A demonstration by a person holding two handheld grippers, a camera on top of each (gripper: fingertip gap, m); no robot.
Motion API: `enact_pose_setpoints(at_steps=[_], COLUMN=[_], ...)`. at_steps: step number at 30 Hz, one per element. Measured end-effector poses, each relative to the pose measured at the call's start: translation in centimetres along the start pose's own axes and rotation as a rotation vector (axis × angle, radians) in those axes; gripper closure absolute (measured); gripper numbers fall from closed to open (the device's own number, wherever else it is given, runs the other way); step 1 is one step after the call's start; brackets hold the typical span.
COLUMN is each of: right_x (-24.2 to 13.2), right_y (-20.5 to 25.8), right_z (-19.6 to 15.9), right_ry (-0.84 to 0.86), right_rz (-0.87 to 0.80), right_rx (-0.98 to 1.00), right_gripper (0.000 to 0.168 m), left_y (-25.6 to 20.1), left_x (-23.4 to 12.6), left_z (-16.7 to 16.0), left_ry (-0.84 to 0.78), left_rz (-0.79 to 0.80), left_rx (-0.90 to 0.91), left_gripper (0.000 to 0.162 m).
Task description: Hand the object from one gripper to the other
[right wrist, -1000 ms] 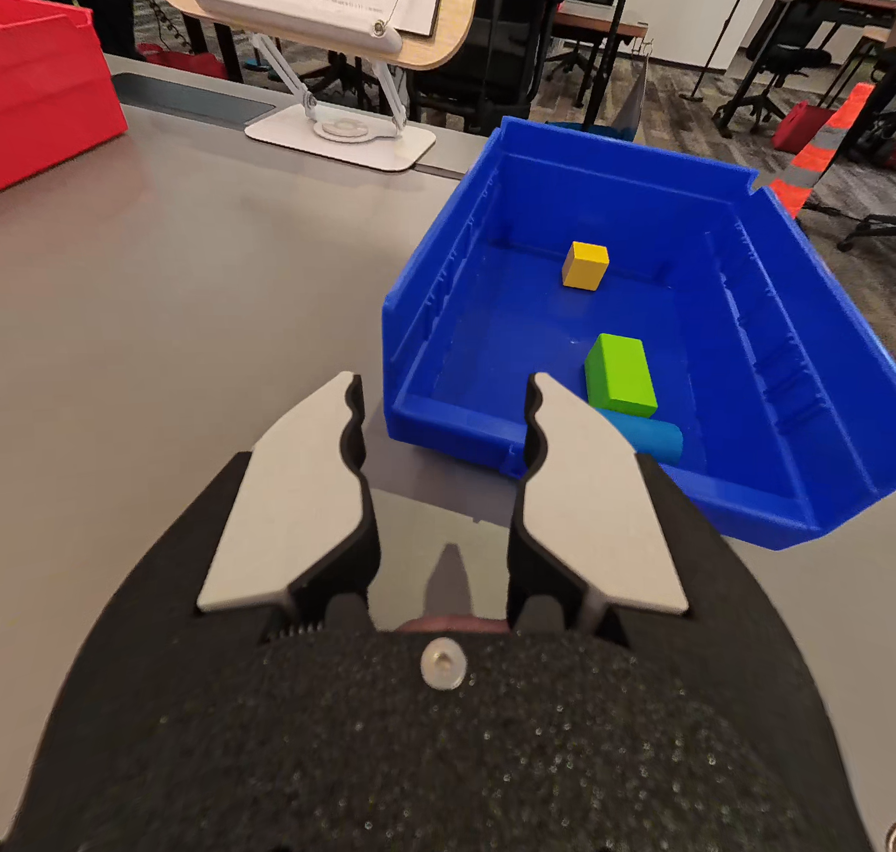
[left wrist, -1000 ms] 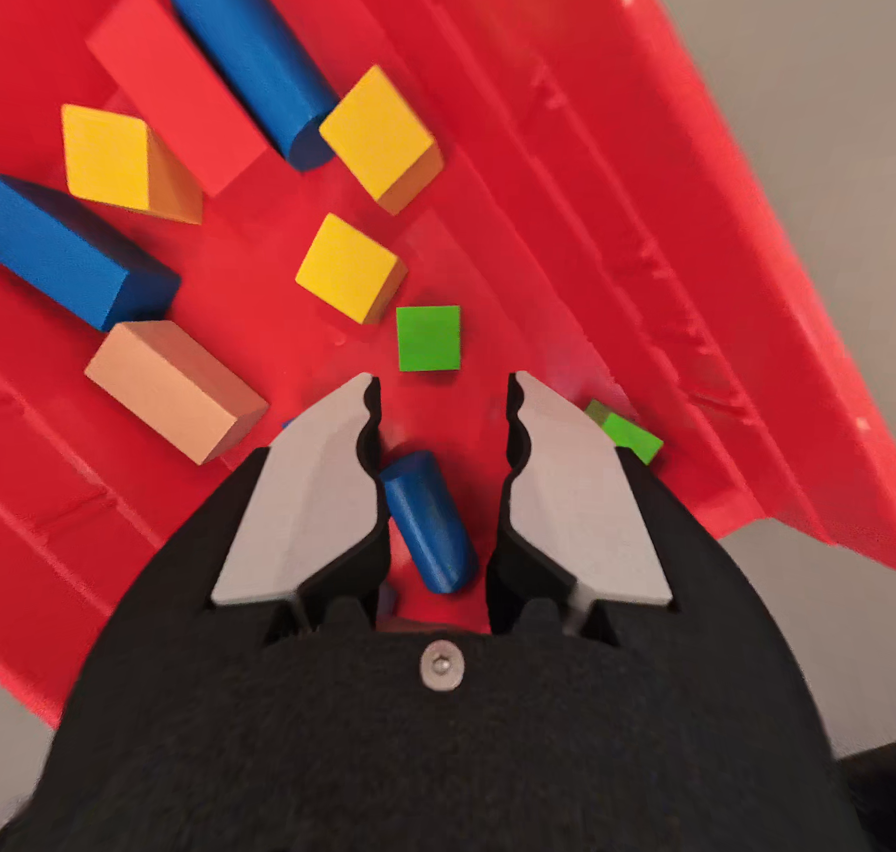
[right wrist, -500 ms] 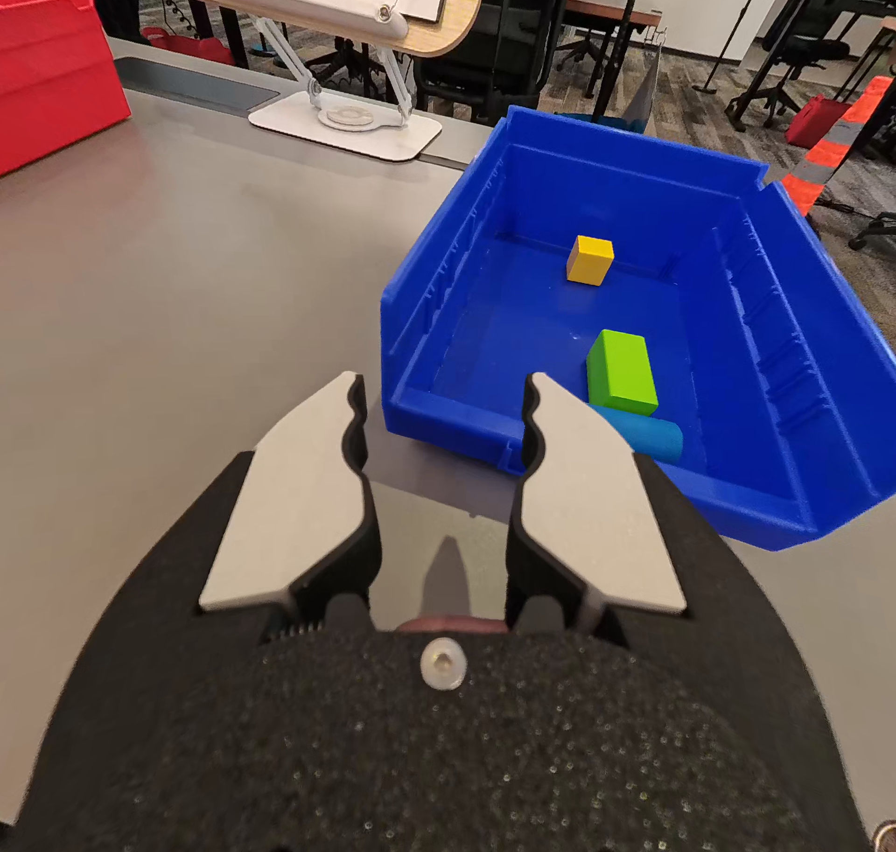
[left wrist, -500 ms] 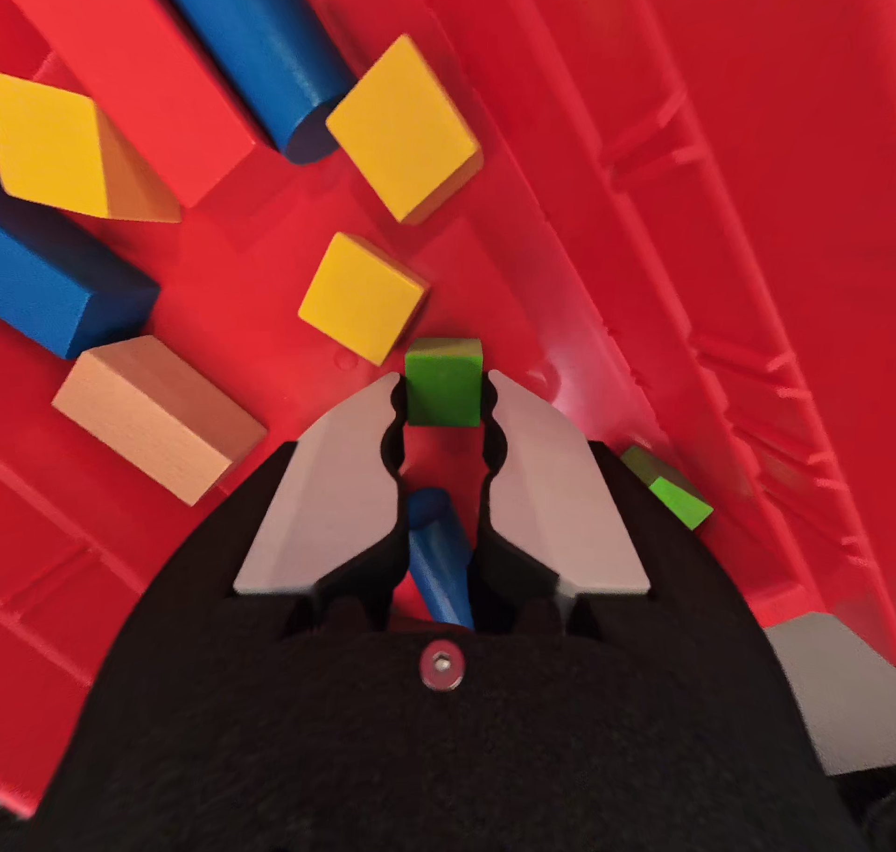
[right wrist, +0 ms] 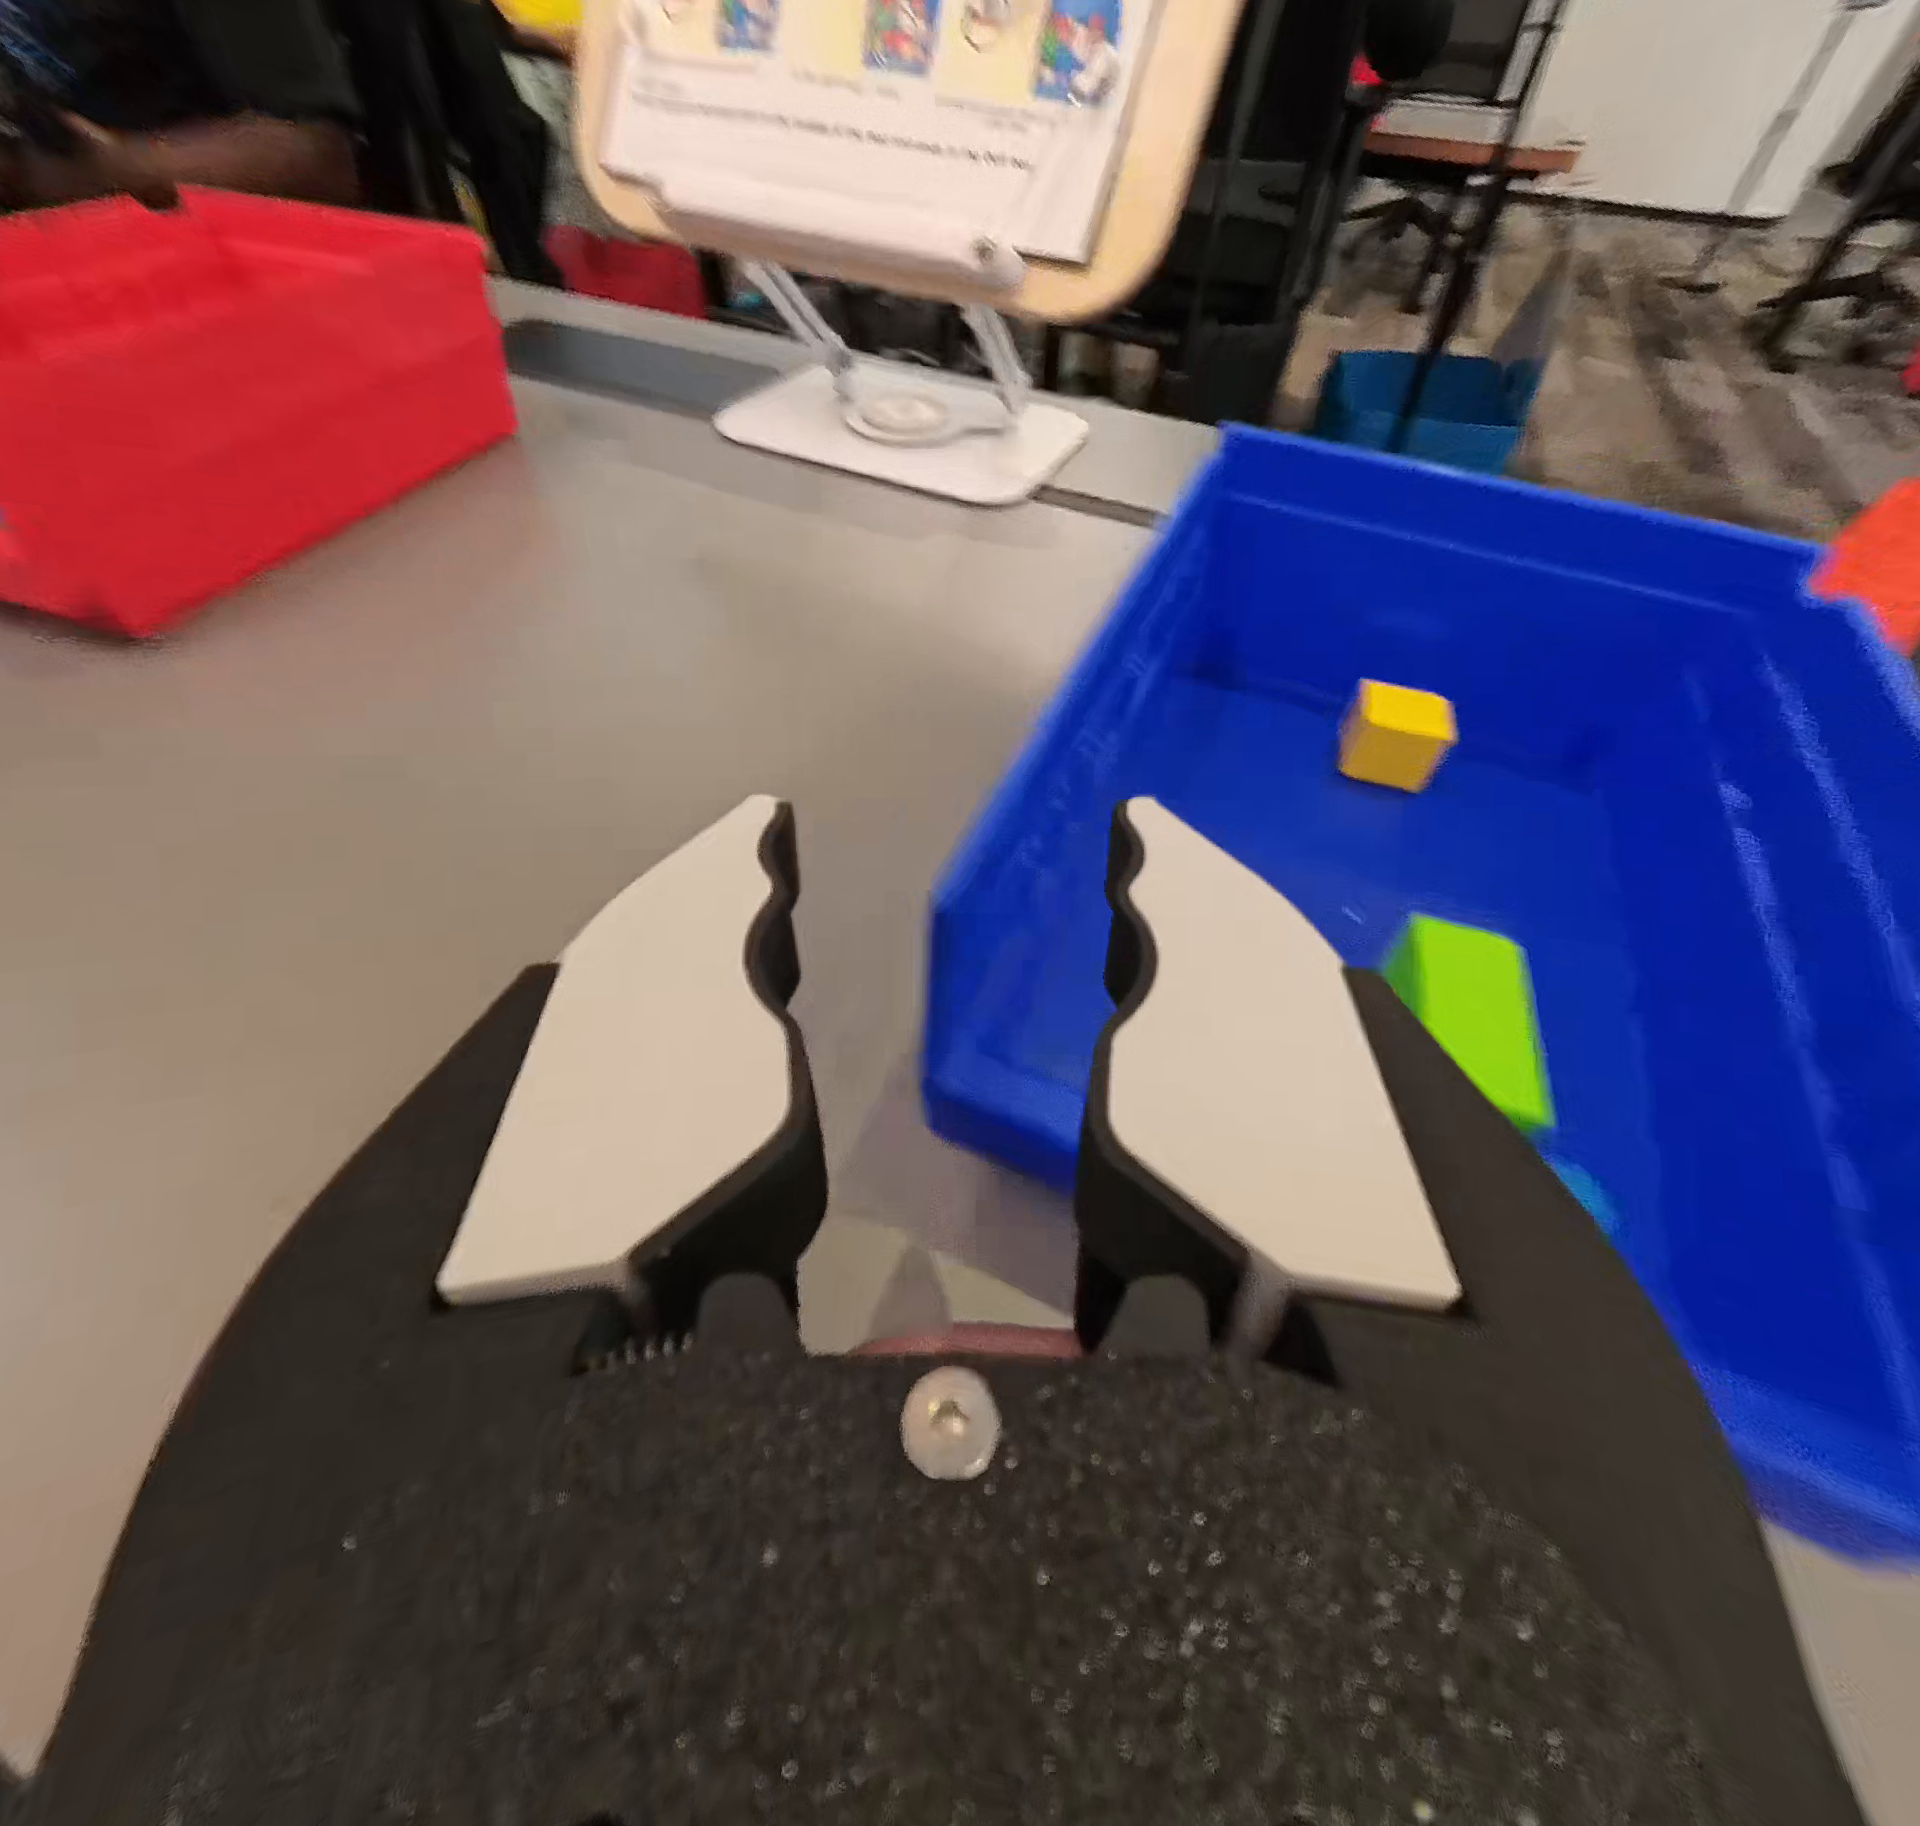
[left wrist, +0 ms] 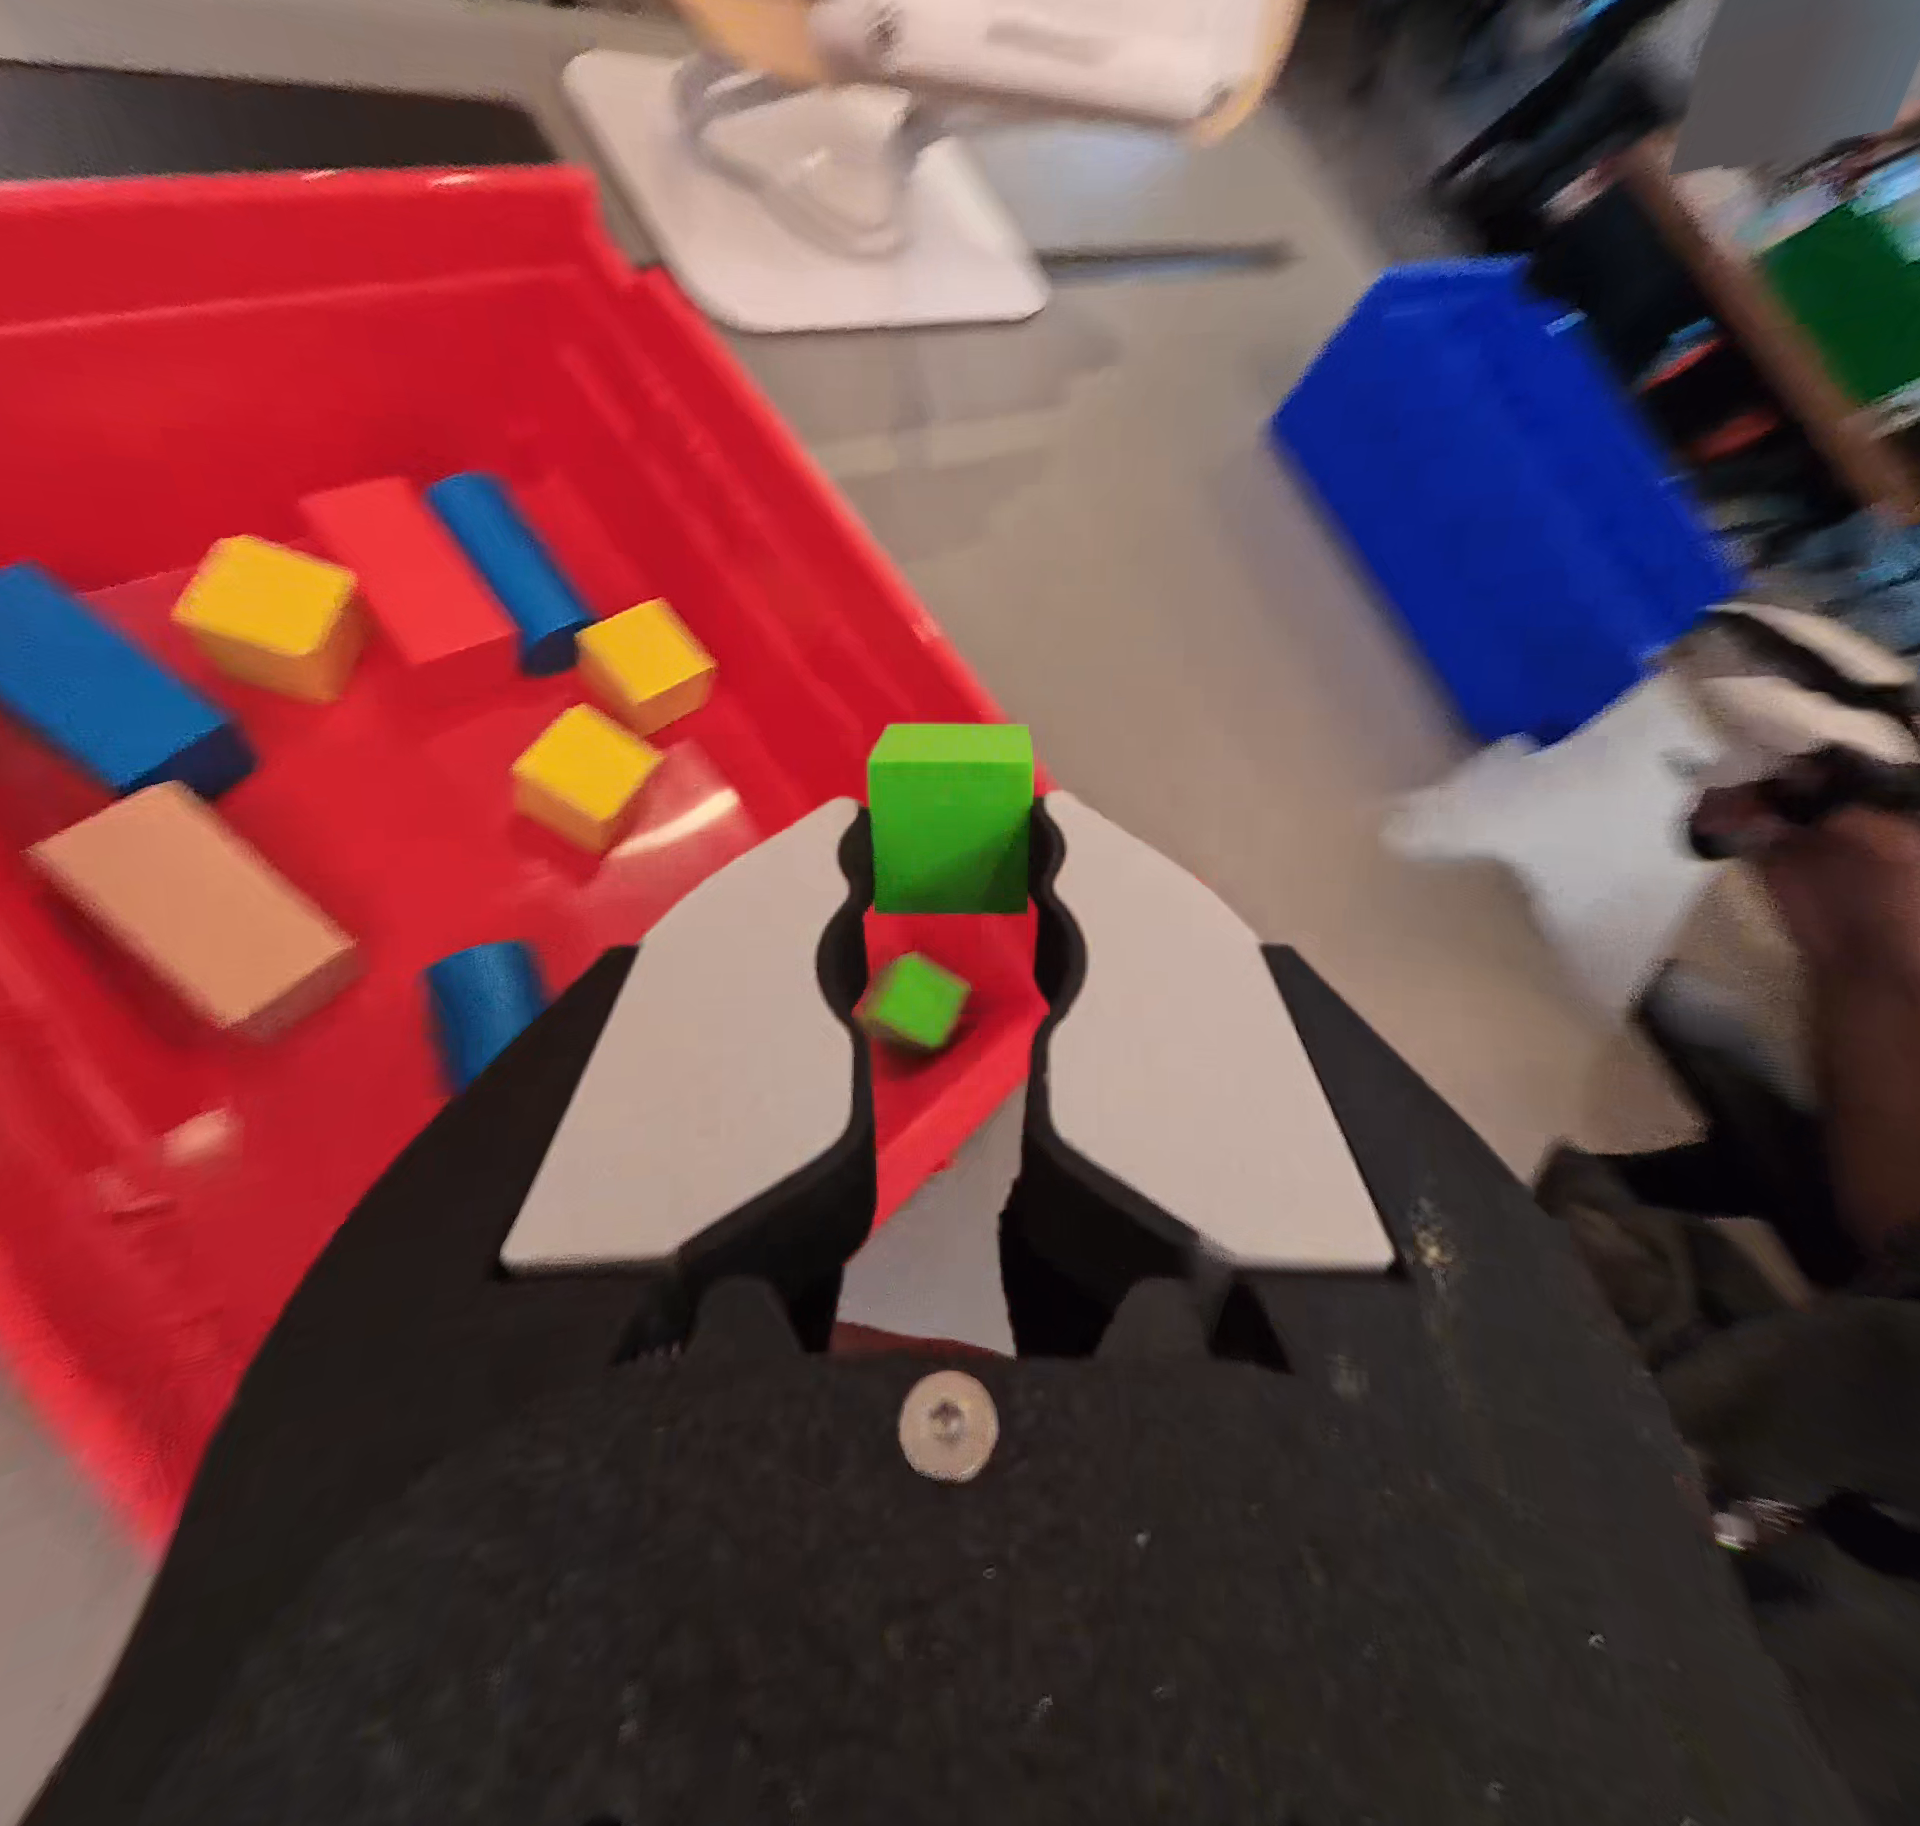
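The blue bin (left wrist: 1486, 519) far right of the left fingers is smeared by blur. A blue round block (right wrist: 1590, 1200) hides behind the right gripper's right finger. The bin's (right wrist: 1299, 571) right side runs off the picture.

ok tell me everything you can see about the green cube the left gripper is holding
The green cube is a small, bright green block with flat matte faces and crisp edges, probably painted wood. It sits upright, pinched at the tips of the left gripper, one finger pressing on each side, its top poking above the fingertips. It is lifted clear, above the near corner of the red bin, touching nothing but the fingers. The top face looks lighter and the front face is partly shaded.
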State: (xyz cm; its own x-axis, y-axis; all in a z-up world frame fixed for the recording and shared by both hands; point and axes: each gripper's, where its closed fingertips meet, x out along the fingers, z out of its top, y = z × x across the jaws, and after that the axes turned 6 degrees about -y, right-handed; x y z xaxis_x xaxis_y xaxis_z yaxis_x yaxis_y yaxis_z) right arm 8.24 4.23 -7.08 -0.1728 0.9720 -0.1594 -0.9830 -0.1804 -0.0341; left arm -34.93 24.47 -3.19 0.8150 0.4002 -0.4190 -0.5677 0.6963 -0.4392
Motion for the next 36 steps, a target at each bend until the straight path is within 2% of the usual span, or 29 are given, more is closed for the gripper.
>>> enact_pose_setpoints(at_steps=[3,6,10,13,20,26,28,34,35,36], right_x=[2.9,6.5,8.9,10.5,10.4,10.4,10.3,9.5,9.3,8.9], right_y=[4.2,8.9,18.0,21.0,21.7,21.8,21.7,21.6,21.5,21.5], right_z=[3.8,7.1,8.7,8.8,8.2,7.7,7.6,7.9,8.2,8.6], right_ry=[-0.042,-0.083,-0.172,-0.212,-0.262,-0.257,-0.266,-0.258,-0.273,-0.283], right_rz=[0.194,0.352,0.715,0.788,0.830,0.843,0.841,0.875,0.874,0.881], right_rx=[0.071,-0.084,-0.325,-0.362,-0.336,-0.328,-0.338,-0.349,-0.348,-0.342], right_gripper=[0.110,0.102,0.100,0.102,0.113,0.113,0.140,0.140,0.140,0.140], left_y=[-5.6,-11.3,-17.7,-20.9,-22.4,-23.0,-23.3,-24.2,-24.2,-23.9], left_x=[0.9,3.1,6.2,7.9,10.0,10.9,11.0,10.3,10.0,9.7], left_z=[0.6,0.7,0.4,-0.7,-3.1,-4.2,-4.5,-4.8,-5.2,-5.9], left_ry=[-0.093,-0.114,-0.089,-0.041,0.042,0.090,0.104,0.113,0.112,0.110], left_rz=[-0.244,-0.456,-0.686,-0.798,-0.834,-0.852,-0.863,-0.930,-0.923,-0.890], left_rx=[-0.114,-0.244,-0.455,-0.561,-0.614,-0.628,-0.639,-0.644,-0.616,-0.578], left_gripper=[0.135,0.134,0.135,0.135,0.135,0.134,0.135,0.134,0.126,0.109])
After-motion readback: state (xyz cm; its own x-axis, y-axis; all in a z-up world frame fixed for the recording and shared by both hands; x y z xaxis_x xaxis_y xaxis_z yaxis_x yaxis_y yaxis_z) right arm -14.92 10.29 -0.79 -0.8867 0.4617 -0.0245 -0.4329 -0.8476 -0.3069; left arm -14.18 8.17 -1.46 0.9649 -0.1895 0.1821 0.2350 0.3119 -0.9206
